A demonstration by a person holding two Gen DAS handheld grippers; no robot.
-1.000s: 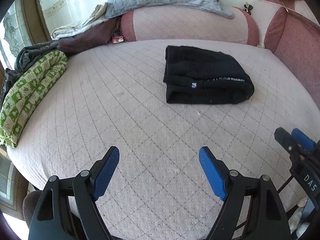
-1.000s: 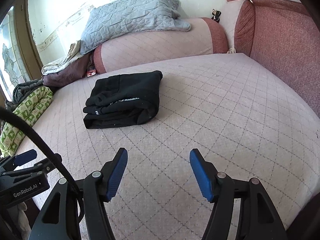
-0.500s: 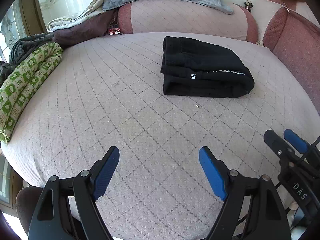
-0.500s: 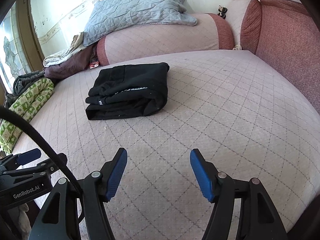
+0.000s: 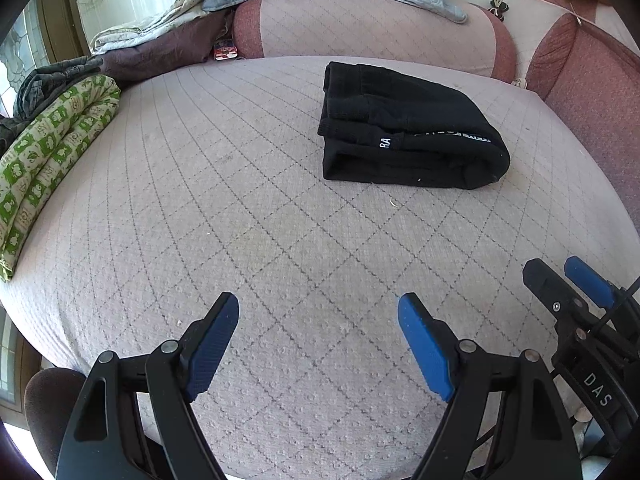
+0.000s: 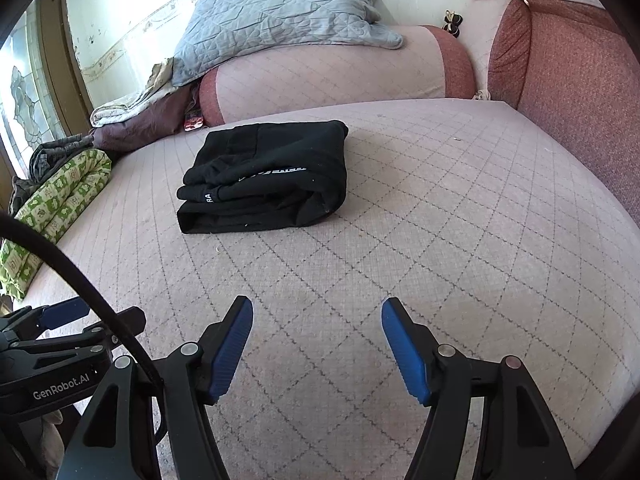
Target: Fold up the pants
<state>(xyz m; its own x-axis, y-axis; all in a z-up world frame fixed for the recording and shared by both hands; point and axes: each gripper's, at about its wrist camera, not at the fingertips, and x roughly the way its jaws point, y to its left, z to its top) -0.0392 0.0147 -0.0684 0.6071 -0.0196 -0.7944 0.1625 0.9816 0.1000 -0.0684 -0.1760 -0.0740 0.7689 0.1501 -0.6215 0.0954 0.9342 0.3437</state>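
Observation:
The black pants lie folded into a compact bundle on the pink quilted bed, toward its far side; they also show in the right wrist view. My left gripper is open and empty over the bed's near part, well short of the pants. My right gripper is open and empty too, near the front edge. The right gripper shows at the right of the left wrist view, and the left gripper at the lower left of the right wrist view.
A green patterned quilt lies rolled along the bed's left edge with dark clothes behind it. A pink bolster with a grey-blue quilt on it runs along the back. A red padded headboard stands at the right.
Both grippers have drawn slightly toward the pants and tilted, so the bundle sits a little lower and larger in both views. Both stay open. The pants have not moved.

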